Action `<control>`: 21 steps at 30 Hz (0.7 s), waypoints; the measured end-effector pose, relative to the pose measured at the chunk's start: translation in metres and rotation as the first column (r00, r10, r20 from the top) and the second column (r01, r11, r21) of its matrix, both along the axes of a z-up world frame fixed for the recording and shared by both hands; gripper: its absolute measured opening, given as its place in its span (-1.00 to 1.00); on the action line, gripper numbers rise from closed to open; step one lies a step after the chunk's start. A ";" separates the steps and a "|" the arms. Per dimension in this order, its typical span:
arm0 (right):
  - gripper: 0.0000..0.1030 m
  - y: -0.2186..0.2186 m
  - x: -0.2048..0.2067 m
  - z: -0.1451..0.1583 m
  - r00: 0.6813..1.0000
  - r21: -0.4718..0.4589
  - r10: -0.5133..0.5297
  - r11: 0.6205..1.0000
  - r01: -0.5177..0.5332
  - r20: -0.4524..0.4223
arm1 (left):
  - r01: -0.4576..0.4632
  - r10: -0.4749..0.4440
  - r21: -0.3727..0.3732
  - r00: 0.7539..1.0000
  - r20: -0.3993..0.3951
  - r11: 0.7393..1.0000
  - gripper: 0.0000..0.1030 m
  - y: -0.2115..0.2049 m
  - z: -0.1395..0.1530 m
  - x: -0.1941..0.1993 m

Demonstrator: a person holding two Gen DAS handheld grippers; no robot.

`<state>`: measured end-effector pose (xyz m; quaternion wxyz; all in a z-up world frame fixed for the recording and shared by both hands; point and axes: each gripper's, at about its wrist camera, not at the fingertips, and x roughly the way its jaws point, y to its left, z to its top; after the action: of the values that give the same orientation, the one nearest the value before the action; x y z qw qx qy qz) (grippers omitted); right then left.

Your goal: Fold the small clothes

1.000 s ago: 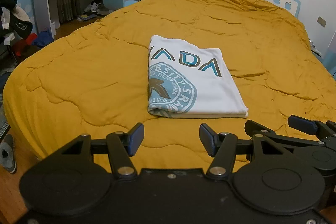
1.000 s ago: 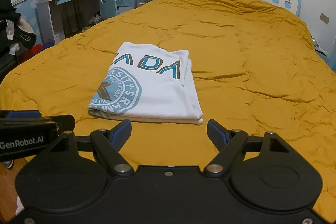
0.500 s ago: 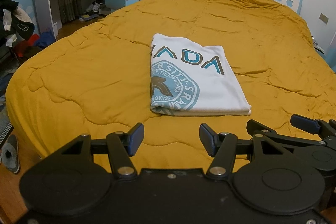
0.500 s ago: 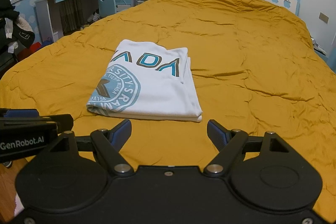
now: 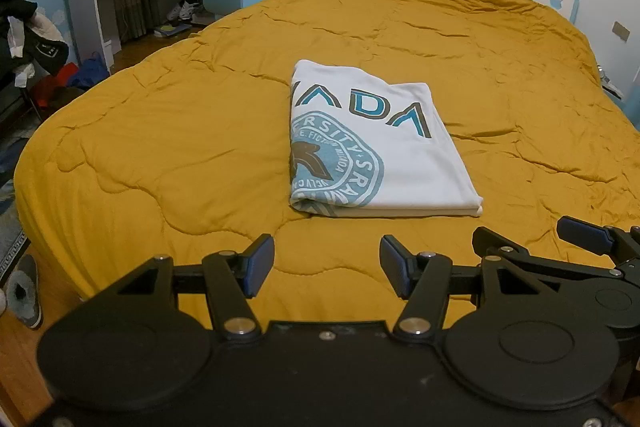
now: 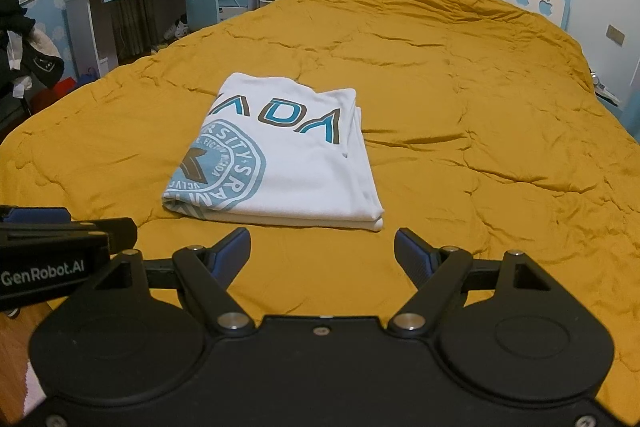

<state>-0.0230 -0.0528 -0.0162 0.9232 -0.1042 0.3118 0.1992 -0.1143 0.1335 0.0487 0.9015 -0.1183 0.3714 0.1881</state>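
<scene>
Both grippers have drawn slightly nearer the shirt since a second ago, which now sits a little lower in each view. At left, the left gripper (image 5: 327,261) hangs over the bed's (image 5: 160,131) near edge, jaws spread wide and empty. Just beyond, mid-quilt, the folded white T-shirt (image 5: 380,151) lies flat, print up, seemingly finished. At right, the right gripper (image 6: 322,254) matches it, jaws apart, holding nothing, probably released after the final fold.
</scene>
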 end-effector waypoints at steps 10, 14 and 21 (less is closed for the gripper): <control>0.57 0.000 0.000 0.000 1.000 0.000 -0.001 1.000 0.001 -0.001 | 0.001 -0.001 0.012 1.000 -0.002 1.000 0.19 -0.002 0.002 0.000; 0.57 0.000 0.000 0.000 1.000 0.003 -0.003 1.000 0.003 -0.004 | 0.001 -0.001 0.014 1.000 -0.003 1.000 0.19 -0.003 0.002 0.000; 0.57 0.000 0.000 0.000 1.000 0.003 -0.004 1.000 0.004 -0.007 | 0.000 0.000 0.008 1.000 -0.005 1.000 0.19 -0.002 0.004 -0.001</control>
<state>-0.0230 -0.0527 -0.0158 0.9227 -0.1014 0.3146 0.1983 -0.1149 0.1310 0.0528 0.9010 -0.1140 0.3730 0.1901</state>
